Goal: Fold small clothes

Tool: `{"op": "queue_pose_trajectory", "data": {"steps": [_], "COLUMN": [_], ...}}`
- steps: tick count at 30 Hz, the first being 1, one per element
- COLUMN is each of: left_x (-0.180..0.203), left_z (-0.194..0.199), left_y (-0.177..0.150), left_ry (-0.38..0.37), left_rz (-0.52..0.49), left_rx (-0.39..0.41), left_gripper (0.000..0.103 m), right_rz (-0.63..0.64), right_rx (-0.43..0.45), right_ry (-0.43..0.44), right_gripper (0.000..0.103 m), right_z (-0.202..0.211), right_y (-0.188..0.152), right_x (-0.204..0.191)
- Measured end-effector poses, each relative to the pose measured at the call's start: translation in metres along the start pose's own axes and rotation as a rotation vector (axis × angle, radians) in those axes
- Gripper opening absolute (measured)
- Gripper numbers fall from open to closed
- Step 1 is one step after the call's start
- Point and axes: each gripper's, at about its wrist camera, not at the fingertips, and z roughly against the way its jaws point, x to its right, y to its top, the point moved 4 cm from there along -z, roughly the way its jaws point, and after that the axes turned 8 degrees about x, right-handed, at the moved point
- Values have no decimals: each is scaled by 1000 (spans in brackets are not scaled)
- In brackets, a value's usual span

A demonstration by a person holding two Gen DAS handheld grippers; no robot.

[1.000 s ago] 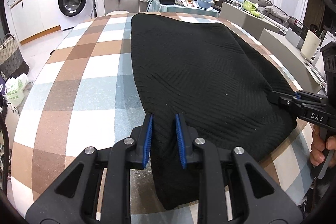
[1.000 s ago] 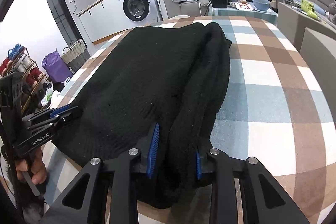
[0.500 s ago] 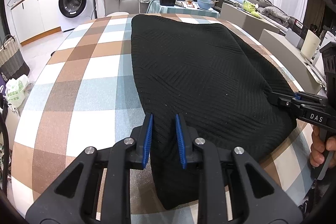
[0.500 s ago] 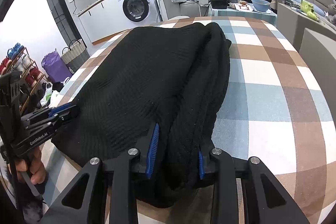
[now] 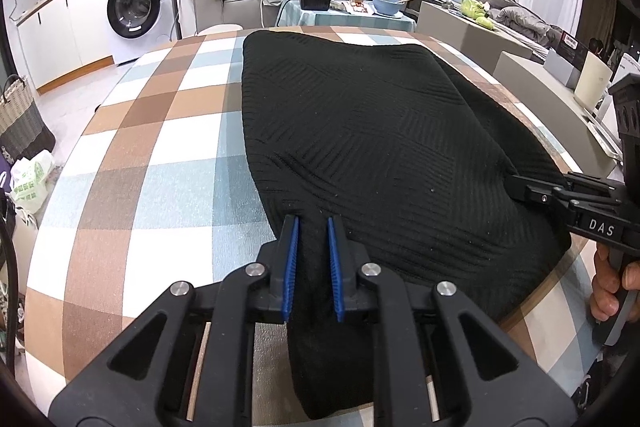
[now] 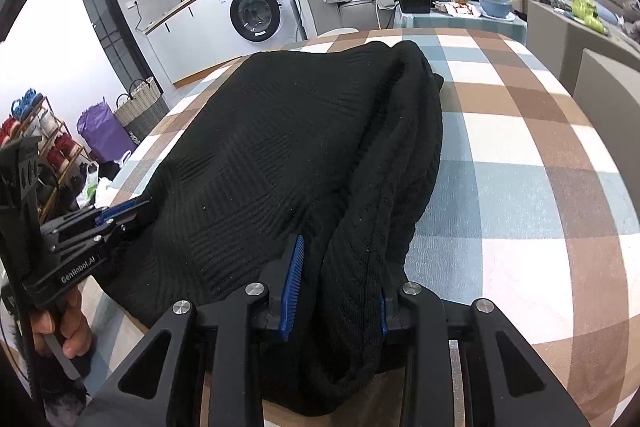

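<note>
A black knitted garment (image 5: pixel 380 131) lies spread on the checked tablecloth; it also shows in the right wrist view (image 6: pixel 280 155). My left gripper (image 5: pixel 311 223) is shut on the garment's near left corner, with cloth bunched between the blue pads. My right gripper (image 6: pixel 340 263) is shut on a thick fold at the garment's near right corner. Each gripper shows in the other's view, the right one (image 5: pixel 520 185) and the left one (image 6: pixel 136 207), both at the garment's near edge.
The checked table (image 5: pixel 160 155) has bare cloth on both sides of the garment (image 6: pixel 520 155). Beyond it stand a washing machine (image 5: pixel 134 7), a sofa with clothes, a small table with a blue bowl (image 5: pixel 386 3), and baskets (image 6: pixel 140 103) on the floor.
Both grippers stay clamped on the near corners. The garment's near edge has shifted slightly; the cloth looks a little more drawn toward me.
</note>
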Motion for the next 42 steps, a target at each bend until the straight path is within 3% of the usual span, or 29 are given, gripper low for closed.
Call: {"op": "queue_pose_trajectory", "data": {"steps": [3,5,7,8,9,11,13,15,24,42], "left_x": [-2,-5,-7,-8,-9,-9,-7,-6,3,12], "left_z": [7,13,20,25,32,47,64,75,99,94], "left_y": [-2,-3,-4,-4,-4,-4,-3,-2,-2,-6], "left_ry": [4,13,20,29,34,39,35,36,17,-2], "left_rz": [16,23,31,36,42,41,34,29,37,23], "left_rx": [11,21,31,44,74,135,195,232,357,375], "left_gripper": [15,22,42,60,74,88,92,102,102,102], "right_rz": [44,68,77,79,82,87,94,99,131,204], "right_rx": [15,58,100,119,144,171,209,249,344,405], "right_ry": [-22,-39,-38,-31,-18,-9,3,18,68,65], "right_gripper": [41,66,88,94,95,103,103,103,103,103], "right_z": [6,19,33,39,49,62,75,87,103,97], "right_y": [-1,0,1,1,1,1,1,0,0,-10], "right_x": [-3,-4,-3,-4,-5,-5,-5,-5,-12,-22]}}
